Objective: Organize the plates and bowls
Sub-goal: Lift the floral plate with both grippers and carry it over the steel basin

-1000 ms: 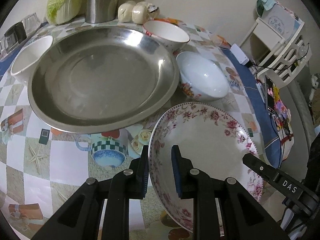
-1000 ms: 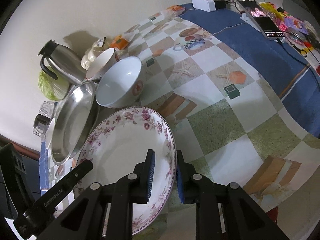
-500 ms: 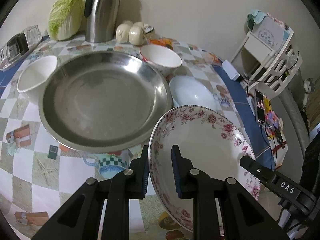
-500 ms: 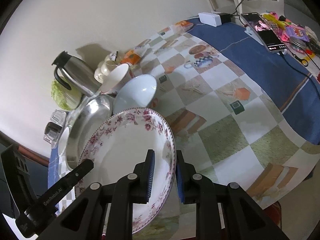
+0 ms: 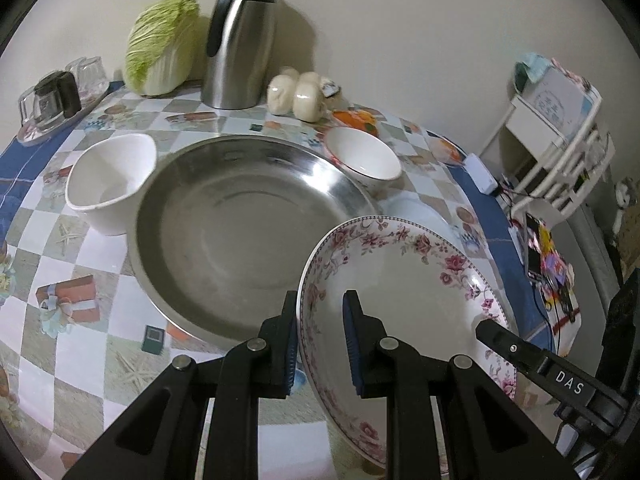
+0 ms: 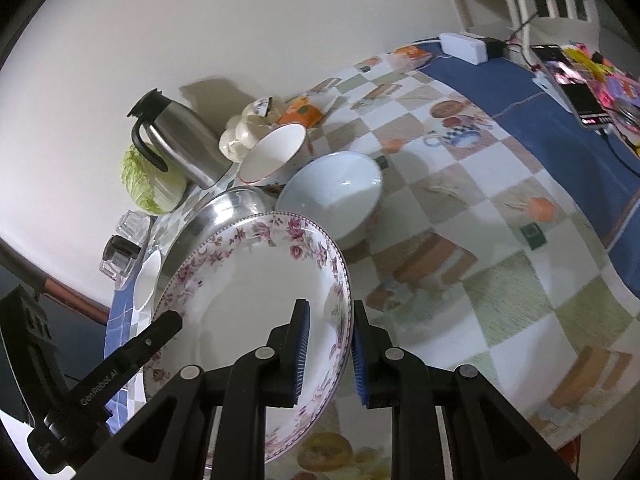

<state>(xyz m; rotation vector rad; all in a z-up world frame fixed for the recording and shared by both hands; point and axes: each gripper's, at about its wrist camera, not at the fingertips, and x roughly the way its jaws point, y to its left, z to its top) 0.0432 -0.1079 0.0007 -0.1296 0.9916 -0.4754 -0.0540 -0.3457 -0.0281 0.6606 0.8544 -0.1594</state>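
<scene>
Two pairs of tongs share one load: the left tongs [image 5: 320,332] clamp the near-left rim of a flowered plate [image 5: 404,280], while the right tongs [image 6: 326,344] pinch the opposite rim, the plate [image 6: 256,304] held tilted and clear of the checked surface [image 6: 480,280]. The step in hand appears to be carrying the plate to a stack. Directly ahead of the left tongs lies a wide steel pan [image 5: 236,232], the likeliest landing place; setting the plate there would call for both grips moving together and levelling it before release. Ahead of the right tongs sits a pale blue bowl [image 6: 336,196], just beyond the plate's far rim and close enough to be clipped. Further out stand a red-rimmed bowl [image 5: 362,156], a white bowl [image 5: 112,176] left of the pan, a steel jug [image 5: 240,40], a cabbage [image 5: 160,44] and wrapped buns [image 5: 296,94] against the wall.
</scene>
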